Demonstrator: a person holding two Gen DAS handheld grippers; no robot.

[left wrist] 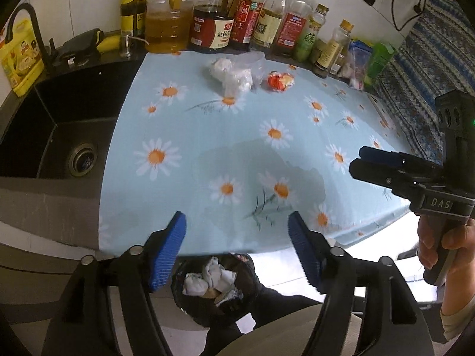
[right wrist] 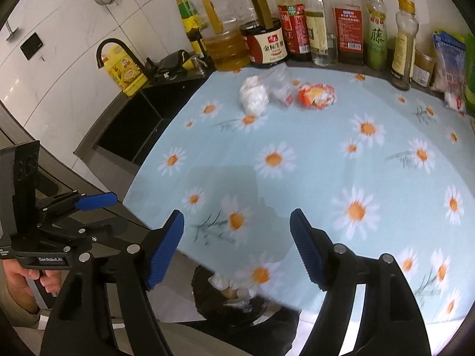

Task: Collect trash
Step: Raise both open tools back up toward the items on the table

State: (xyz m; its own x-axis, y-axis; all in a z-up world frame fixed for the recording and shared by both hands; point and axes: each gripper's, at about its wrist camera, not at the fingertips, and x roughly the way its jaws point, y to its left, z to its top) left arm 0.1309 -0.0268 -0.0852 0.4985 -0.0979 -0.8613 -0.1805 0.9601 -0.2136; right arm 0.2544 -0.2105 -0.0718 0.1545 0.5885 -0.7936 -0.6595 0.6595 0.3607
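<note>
Daisy-print cloth (left wrist: 207,136), counter clutter.
Bottle row (left wrist: 267,20) at 12 o'clock; black sink (left wrist: 44,136) at 9, faucet (left wrist: 32,26) behind.

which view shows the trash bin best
The left wrist view: the trash bin sits between the open fingers, its mouth fully visible with crumpled paper inside. In the right wrist view the trash bin is partly hidden under the edge of the daisy cloth and blurred.

Black left gripper (left wrist: 237,231), ribbed blue pads (left wrist: 169,252), silver screws.
</note>
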